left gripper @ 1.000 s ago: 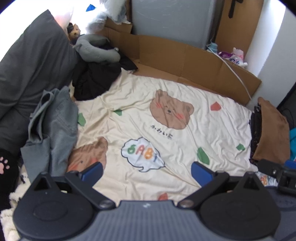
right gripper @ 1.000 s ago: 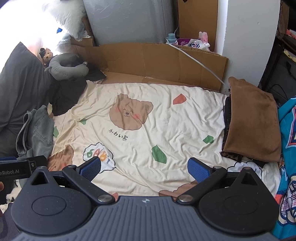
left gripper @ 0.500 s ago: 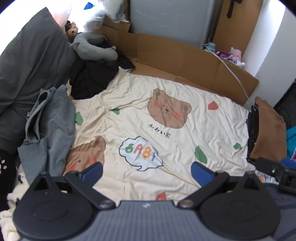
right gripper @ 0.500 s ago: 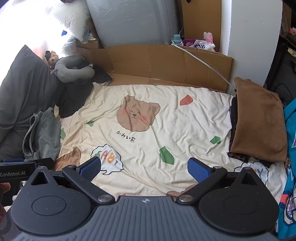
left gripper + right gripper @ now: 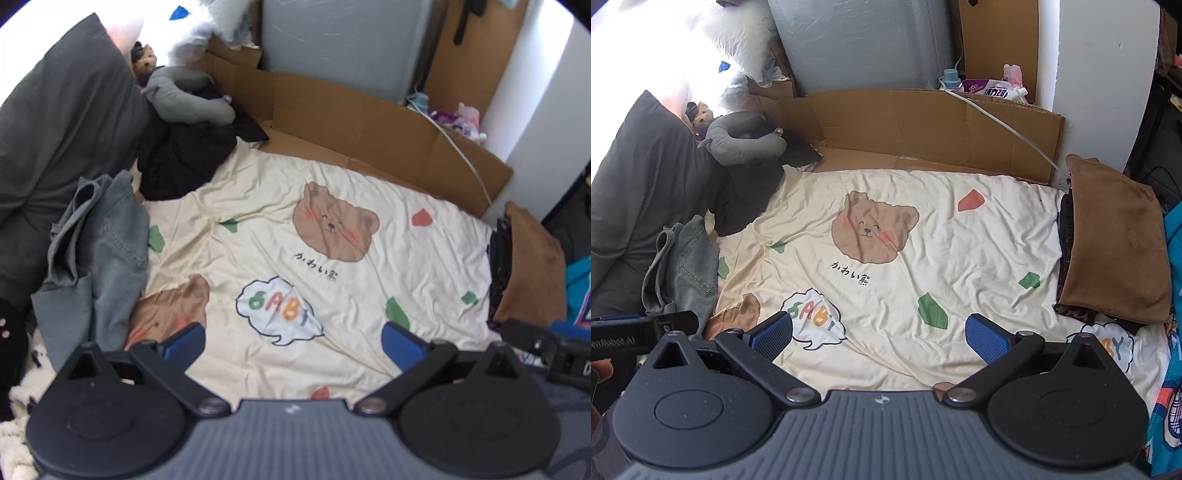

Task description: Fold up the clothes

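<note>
A crumpled grey-blue denim garment (image 5: 99, 266) (image 5: 683, 273) lies at the left edge of a cream bear-print sheet (image 5: 314, 229) (image 5: 905, 236). A black garment (image 5: 181, 162) (image 5: 746, 195) is heaped behind it. A folded brown cloth (image 5: 1112, 243) (image 5: 532, 266) rests on a dark folded piece at the right. My left gripper (image 5: 293, 341) hovers open over the sheet's near edge, holding nothing. My right gripper (image 5: 879, 334) is open too, empty, above the same near edge. Each gripper's body shows at the other view's side.
A dark grey pillow (image 5: 62, 133) and a grey neck pillow (image 5: 746, 142) sit at the far left. Flattened cardboard (image 5: 923, 125) lines the back with a white cable (image 5: 1004, 122) over it. A white pillar (image 5: 1104, 74) stands back right, blue printed fabric (image 5: 1171, 295) at the right.
Both cameras have drifted slightly, so the scene shifted a little in each view. Both grippers stay open and empty; the clothes have not moved.
</note>
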The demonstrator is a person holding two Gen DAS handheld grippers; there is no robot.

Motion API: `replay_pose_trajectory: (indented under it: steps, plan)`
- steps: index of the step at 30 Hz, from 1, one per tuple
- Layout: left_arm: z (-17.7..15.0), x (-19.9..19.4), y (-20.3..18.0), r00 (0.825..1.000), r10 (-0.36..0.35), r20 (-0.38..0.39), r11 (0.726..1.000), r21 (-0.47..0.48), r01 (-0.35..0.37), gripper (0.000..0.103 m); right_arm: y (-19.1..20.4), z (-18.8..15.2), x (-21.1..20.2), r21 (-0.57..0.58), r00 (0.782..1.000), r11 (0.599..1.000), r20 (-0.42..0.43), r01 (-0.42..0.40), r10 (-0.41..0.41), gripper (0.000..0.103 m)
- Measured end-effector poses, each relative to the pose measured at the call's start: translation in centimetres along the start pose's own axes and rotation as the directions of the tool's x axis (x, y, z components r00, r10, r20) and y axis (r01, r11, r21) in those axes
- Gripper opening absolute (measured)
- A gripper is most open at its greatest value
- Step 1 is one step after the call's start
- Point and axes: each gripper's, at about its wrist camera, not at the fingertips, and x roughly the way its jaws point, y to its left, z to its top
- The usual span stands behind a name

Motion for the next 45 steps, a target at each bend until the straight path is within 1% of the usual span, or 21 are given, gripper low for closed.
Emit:
replay_pose_trajectory:
  steps: [3,6,12,20,24,28,33,40,45]
  plan:
    - [0.2,0.5,1.5,0.999,-0.024,-0.025,0.999,-0.048,0.023,0.102,0.1,0.0,0.1,0.009,1.000,1.000,-0.001,-0.011,0.011,0.102]
    - [0.1,0.7,2.7,0.999,-0.022,-0.031,0.998,-0.067,0.020,0.102,0.3,0.1,0.2,0.011,1.000,1.000,-0.002,-0.015,0.015,0.102]
    - [0.3,0.8,3.9,1.000,-0.002,-0.009,0.998,-0.060,0.001,0.102,0.7,0.3,0.4,-0.009,1.000,1.000,-0.002,-0.013,0.013,0.103]
    - [0.7,0.8,4.8,1.000,0.000,0.009,0.999,-0.033,0.000,0.102,1.3,0.8,0.4,-0.051,1.000,0.999,0.008,-0.020,0.020,0.102]
    - [0.9,0.9,5.3,1.000,0.010,0.021,1.000,-0.020,-0.009,0.102,1.1,1.0,0.4,-0.045,0.998,0.997,0.004,-0.068,0.068,0.102]
    - [1.3,1.3,6.1,1.000,0.014,0.023,0.999,-0.029,-0.013,0.102,0.7,1.5,0.4,-0.049,0.999,0.998,0.017,-0.049,0.050,0.102]
    - [1.7,2.0,7.2,0.999,0.027,0.033,0.999,-0.025,-0.026,0.102,-0.1,2.3,1.0,-0.039,0.997,0.997,0.035,-0.062,0.063,0.102]
    - [1.9,3.8,9.9,0.997,0.059,0.050,0.998,-0.034,-0.057,0.102,-0.3,2.5,2.5,-0.057,0.996,0.996,0.048,-0.073,0.076,0.101]
    - [1.3,5.5,13.1,0.994,0.088,0.058,0.994,-0.070,-0.084,0.098,-0.2,2.3,4.0,-0.085,0.996,0.994,0.049,-0.076,0.080,0.101]
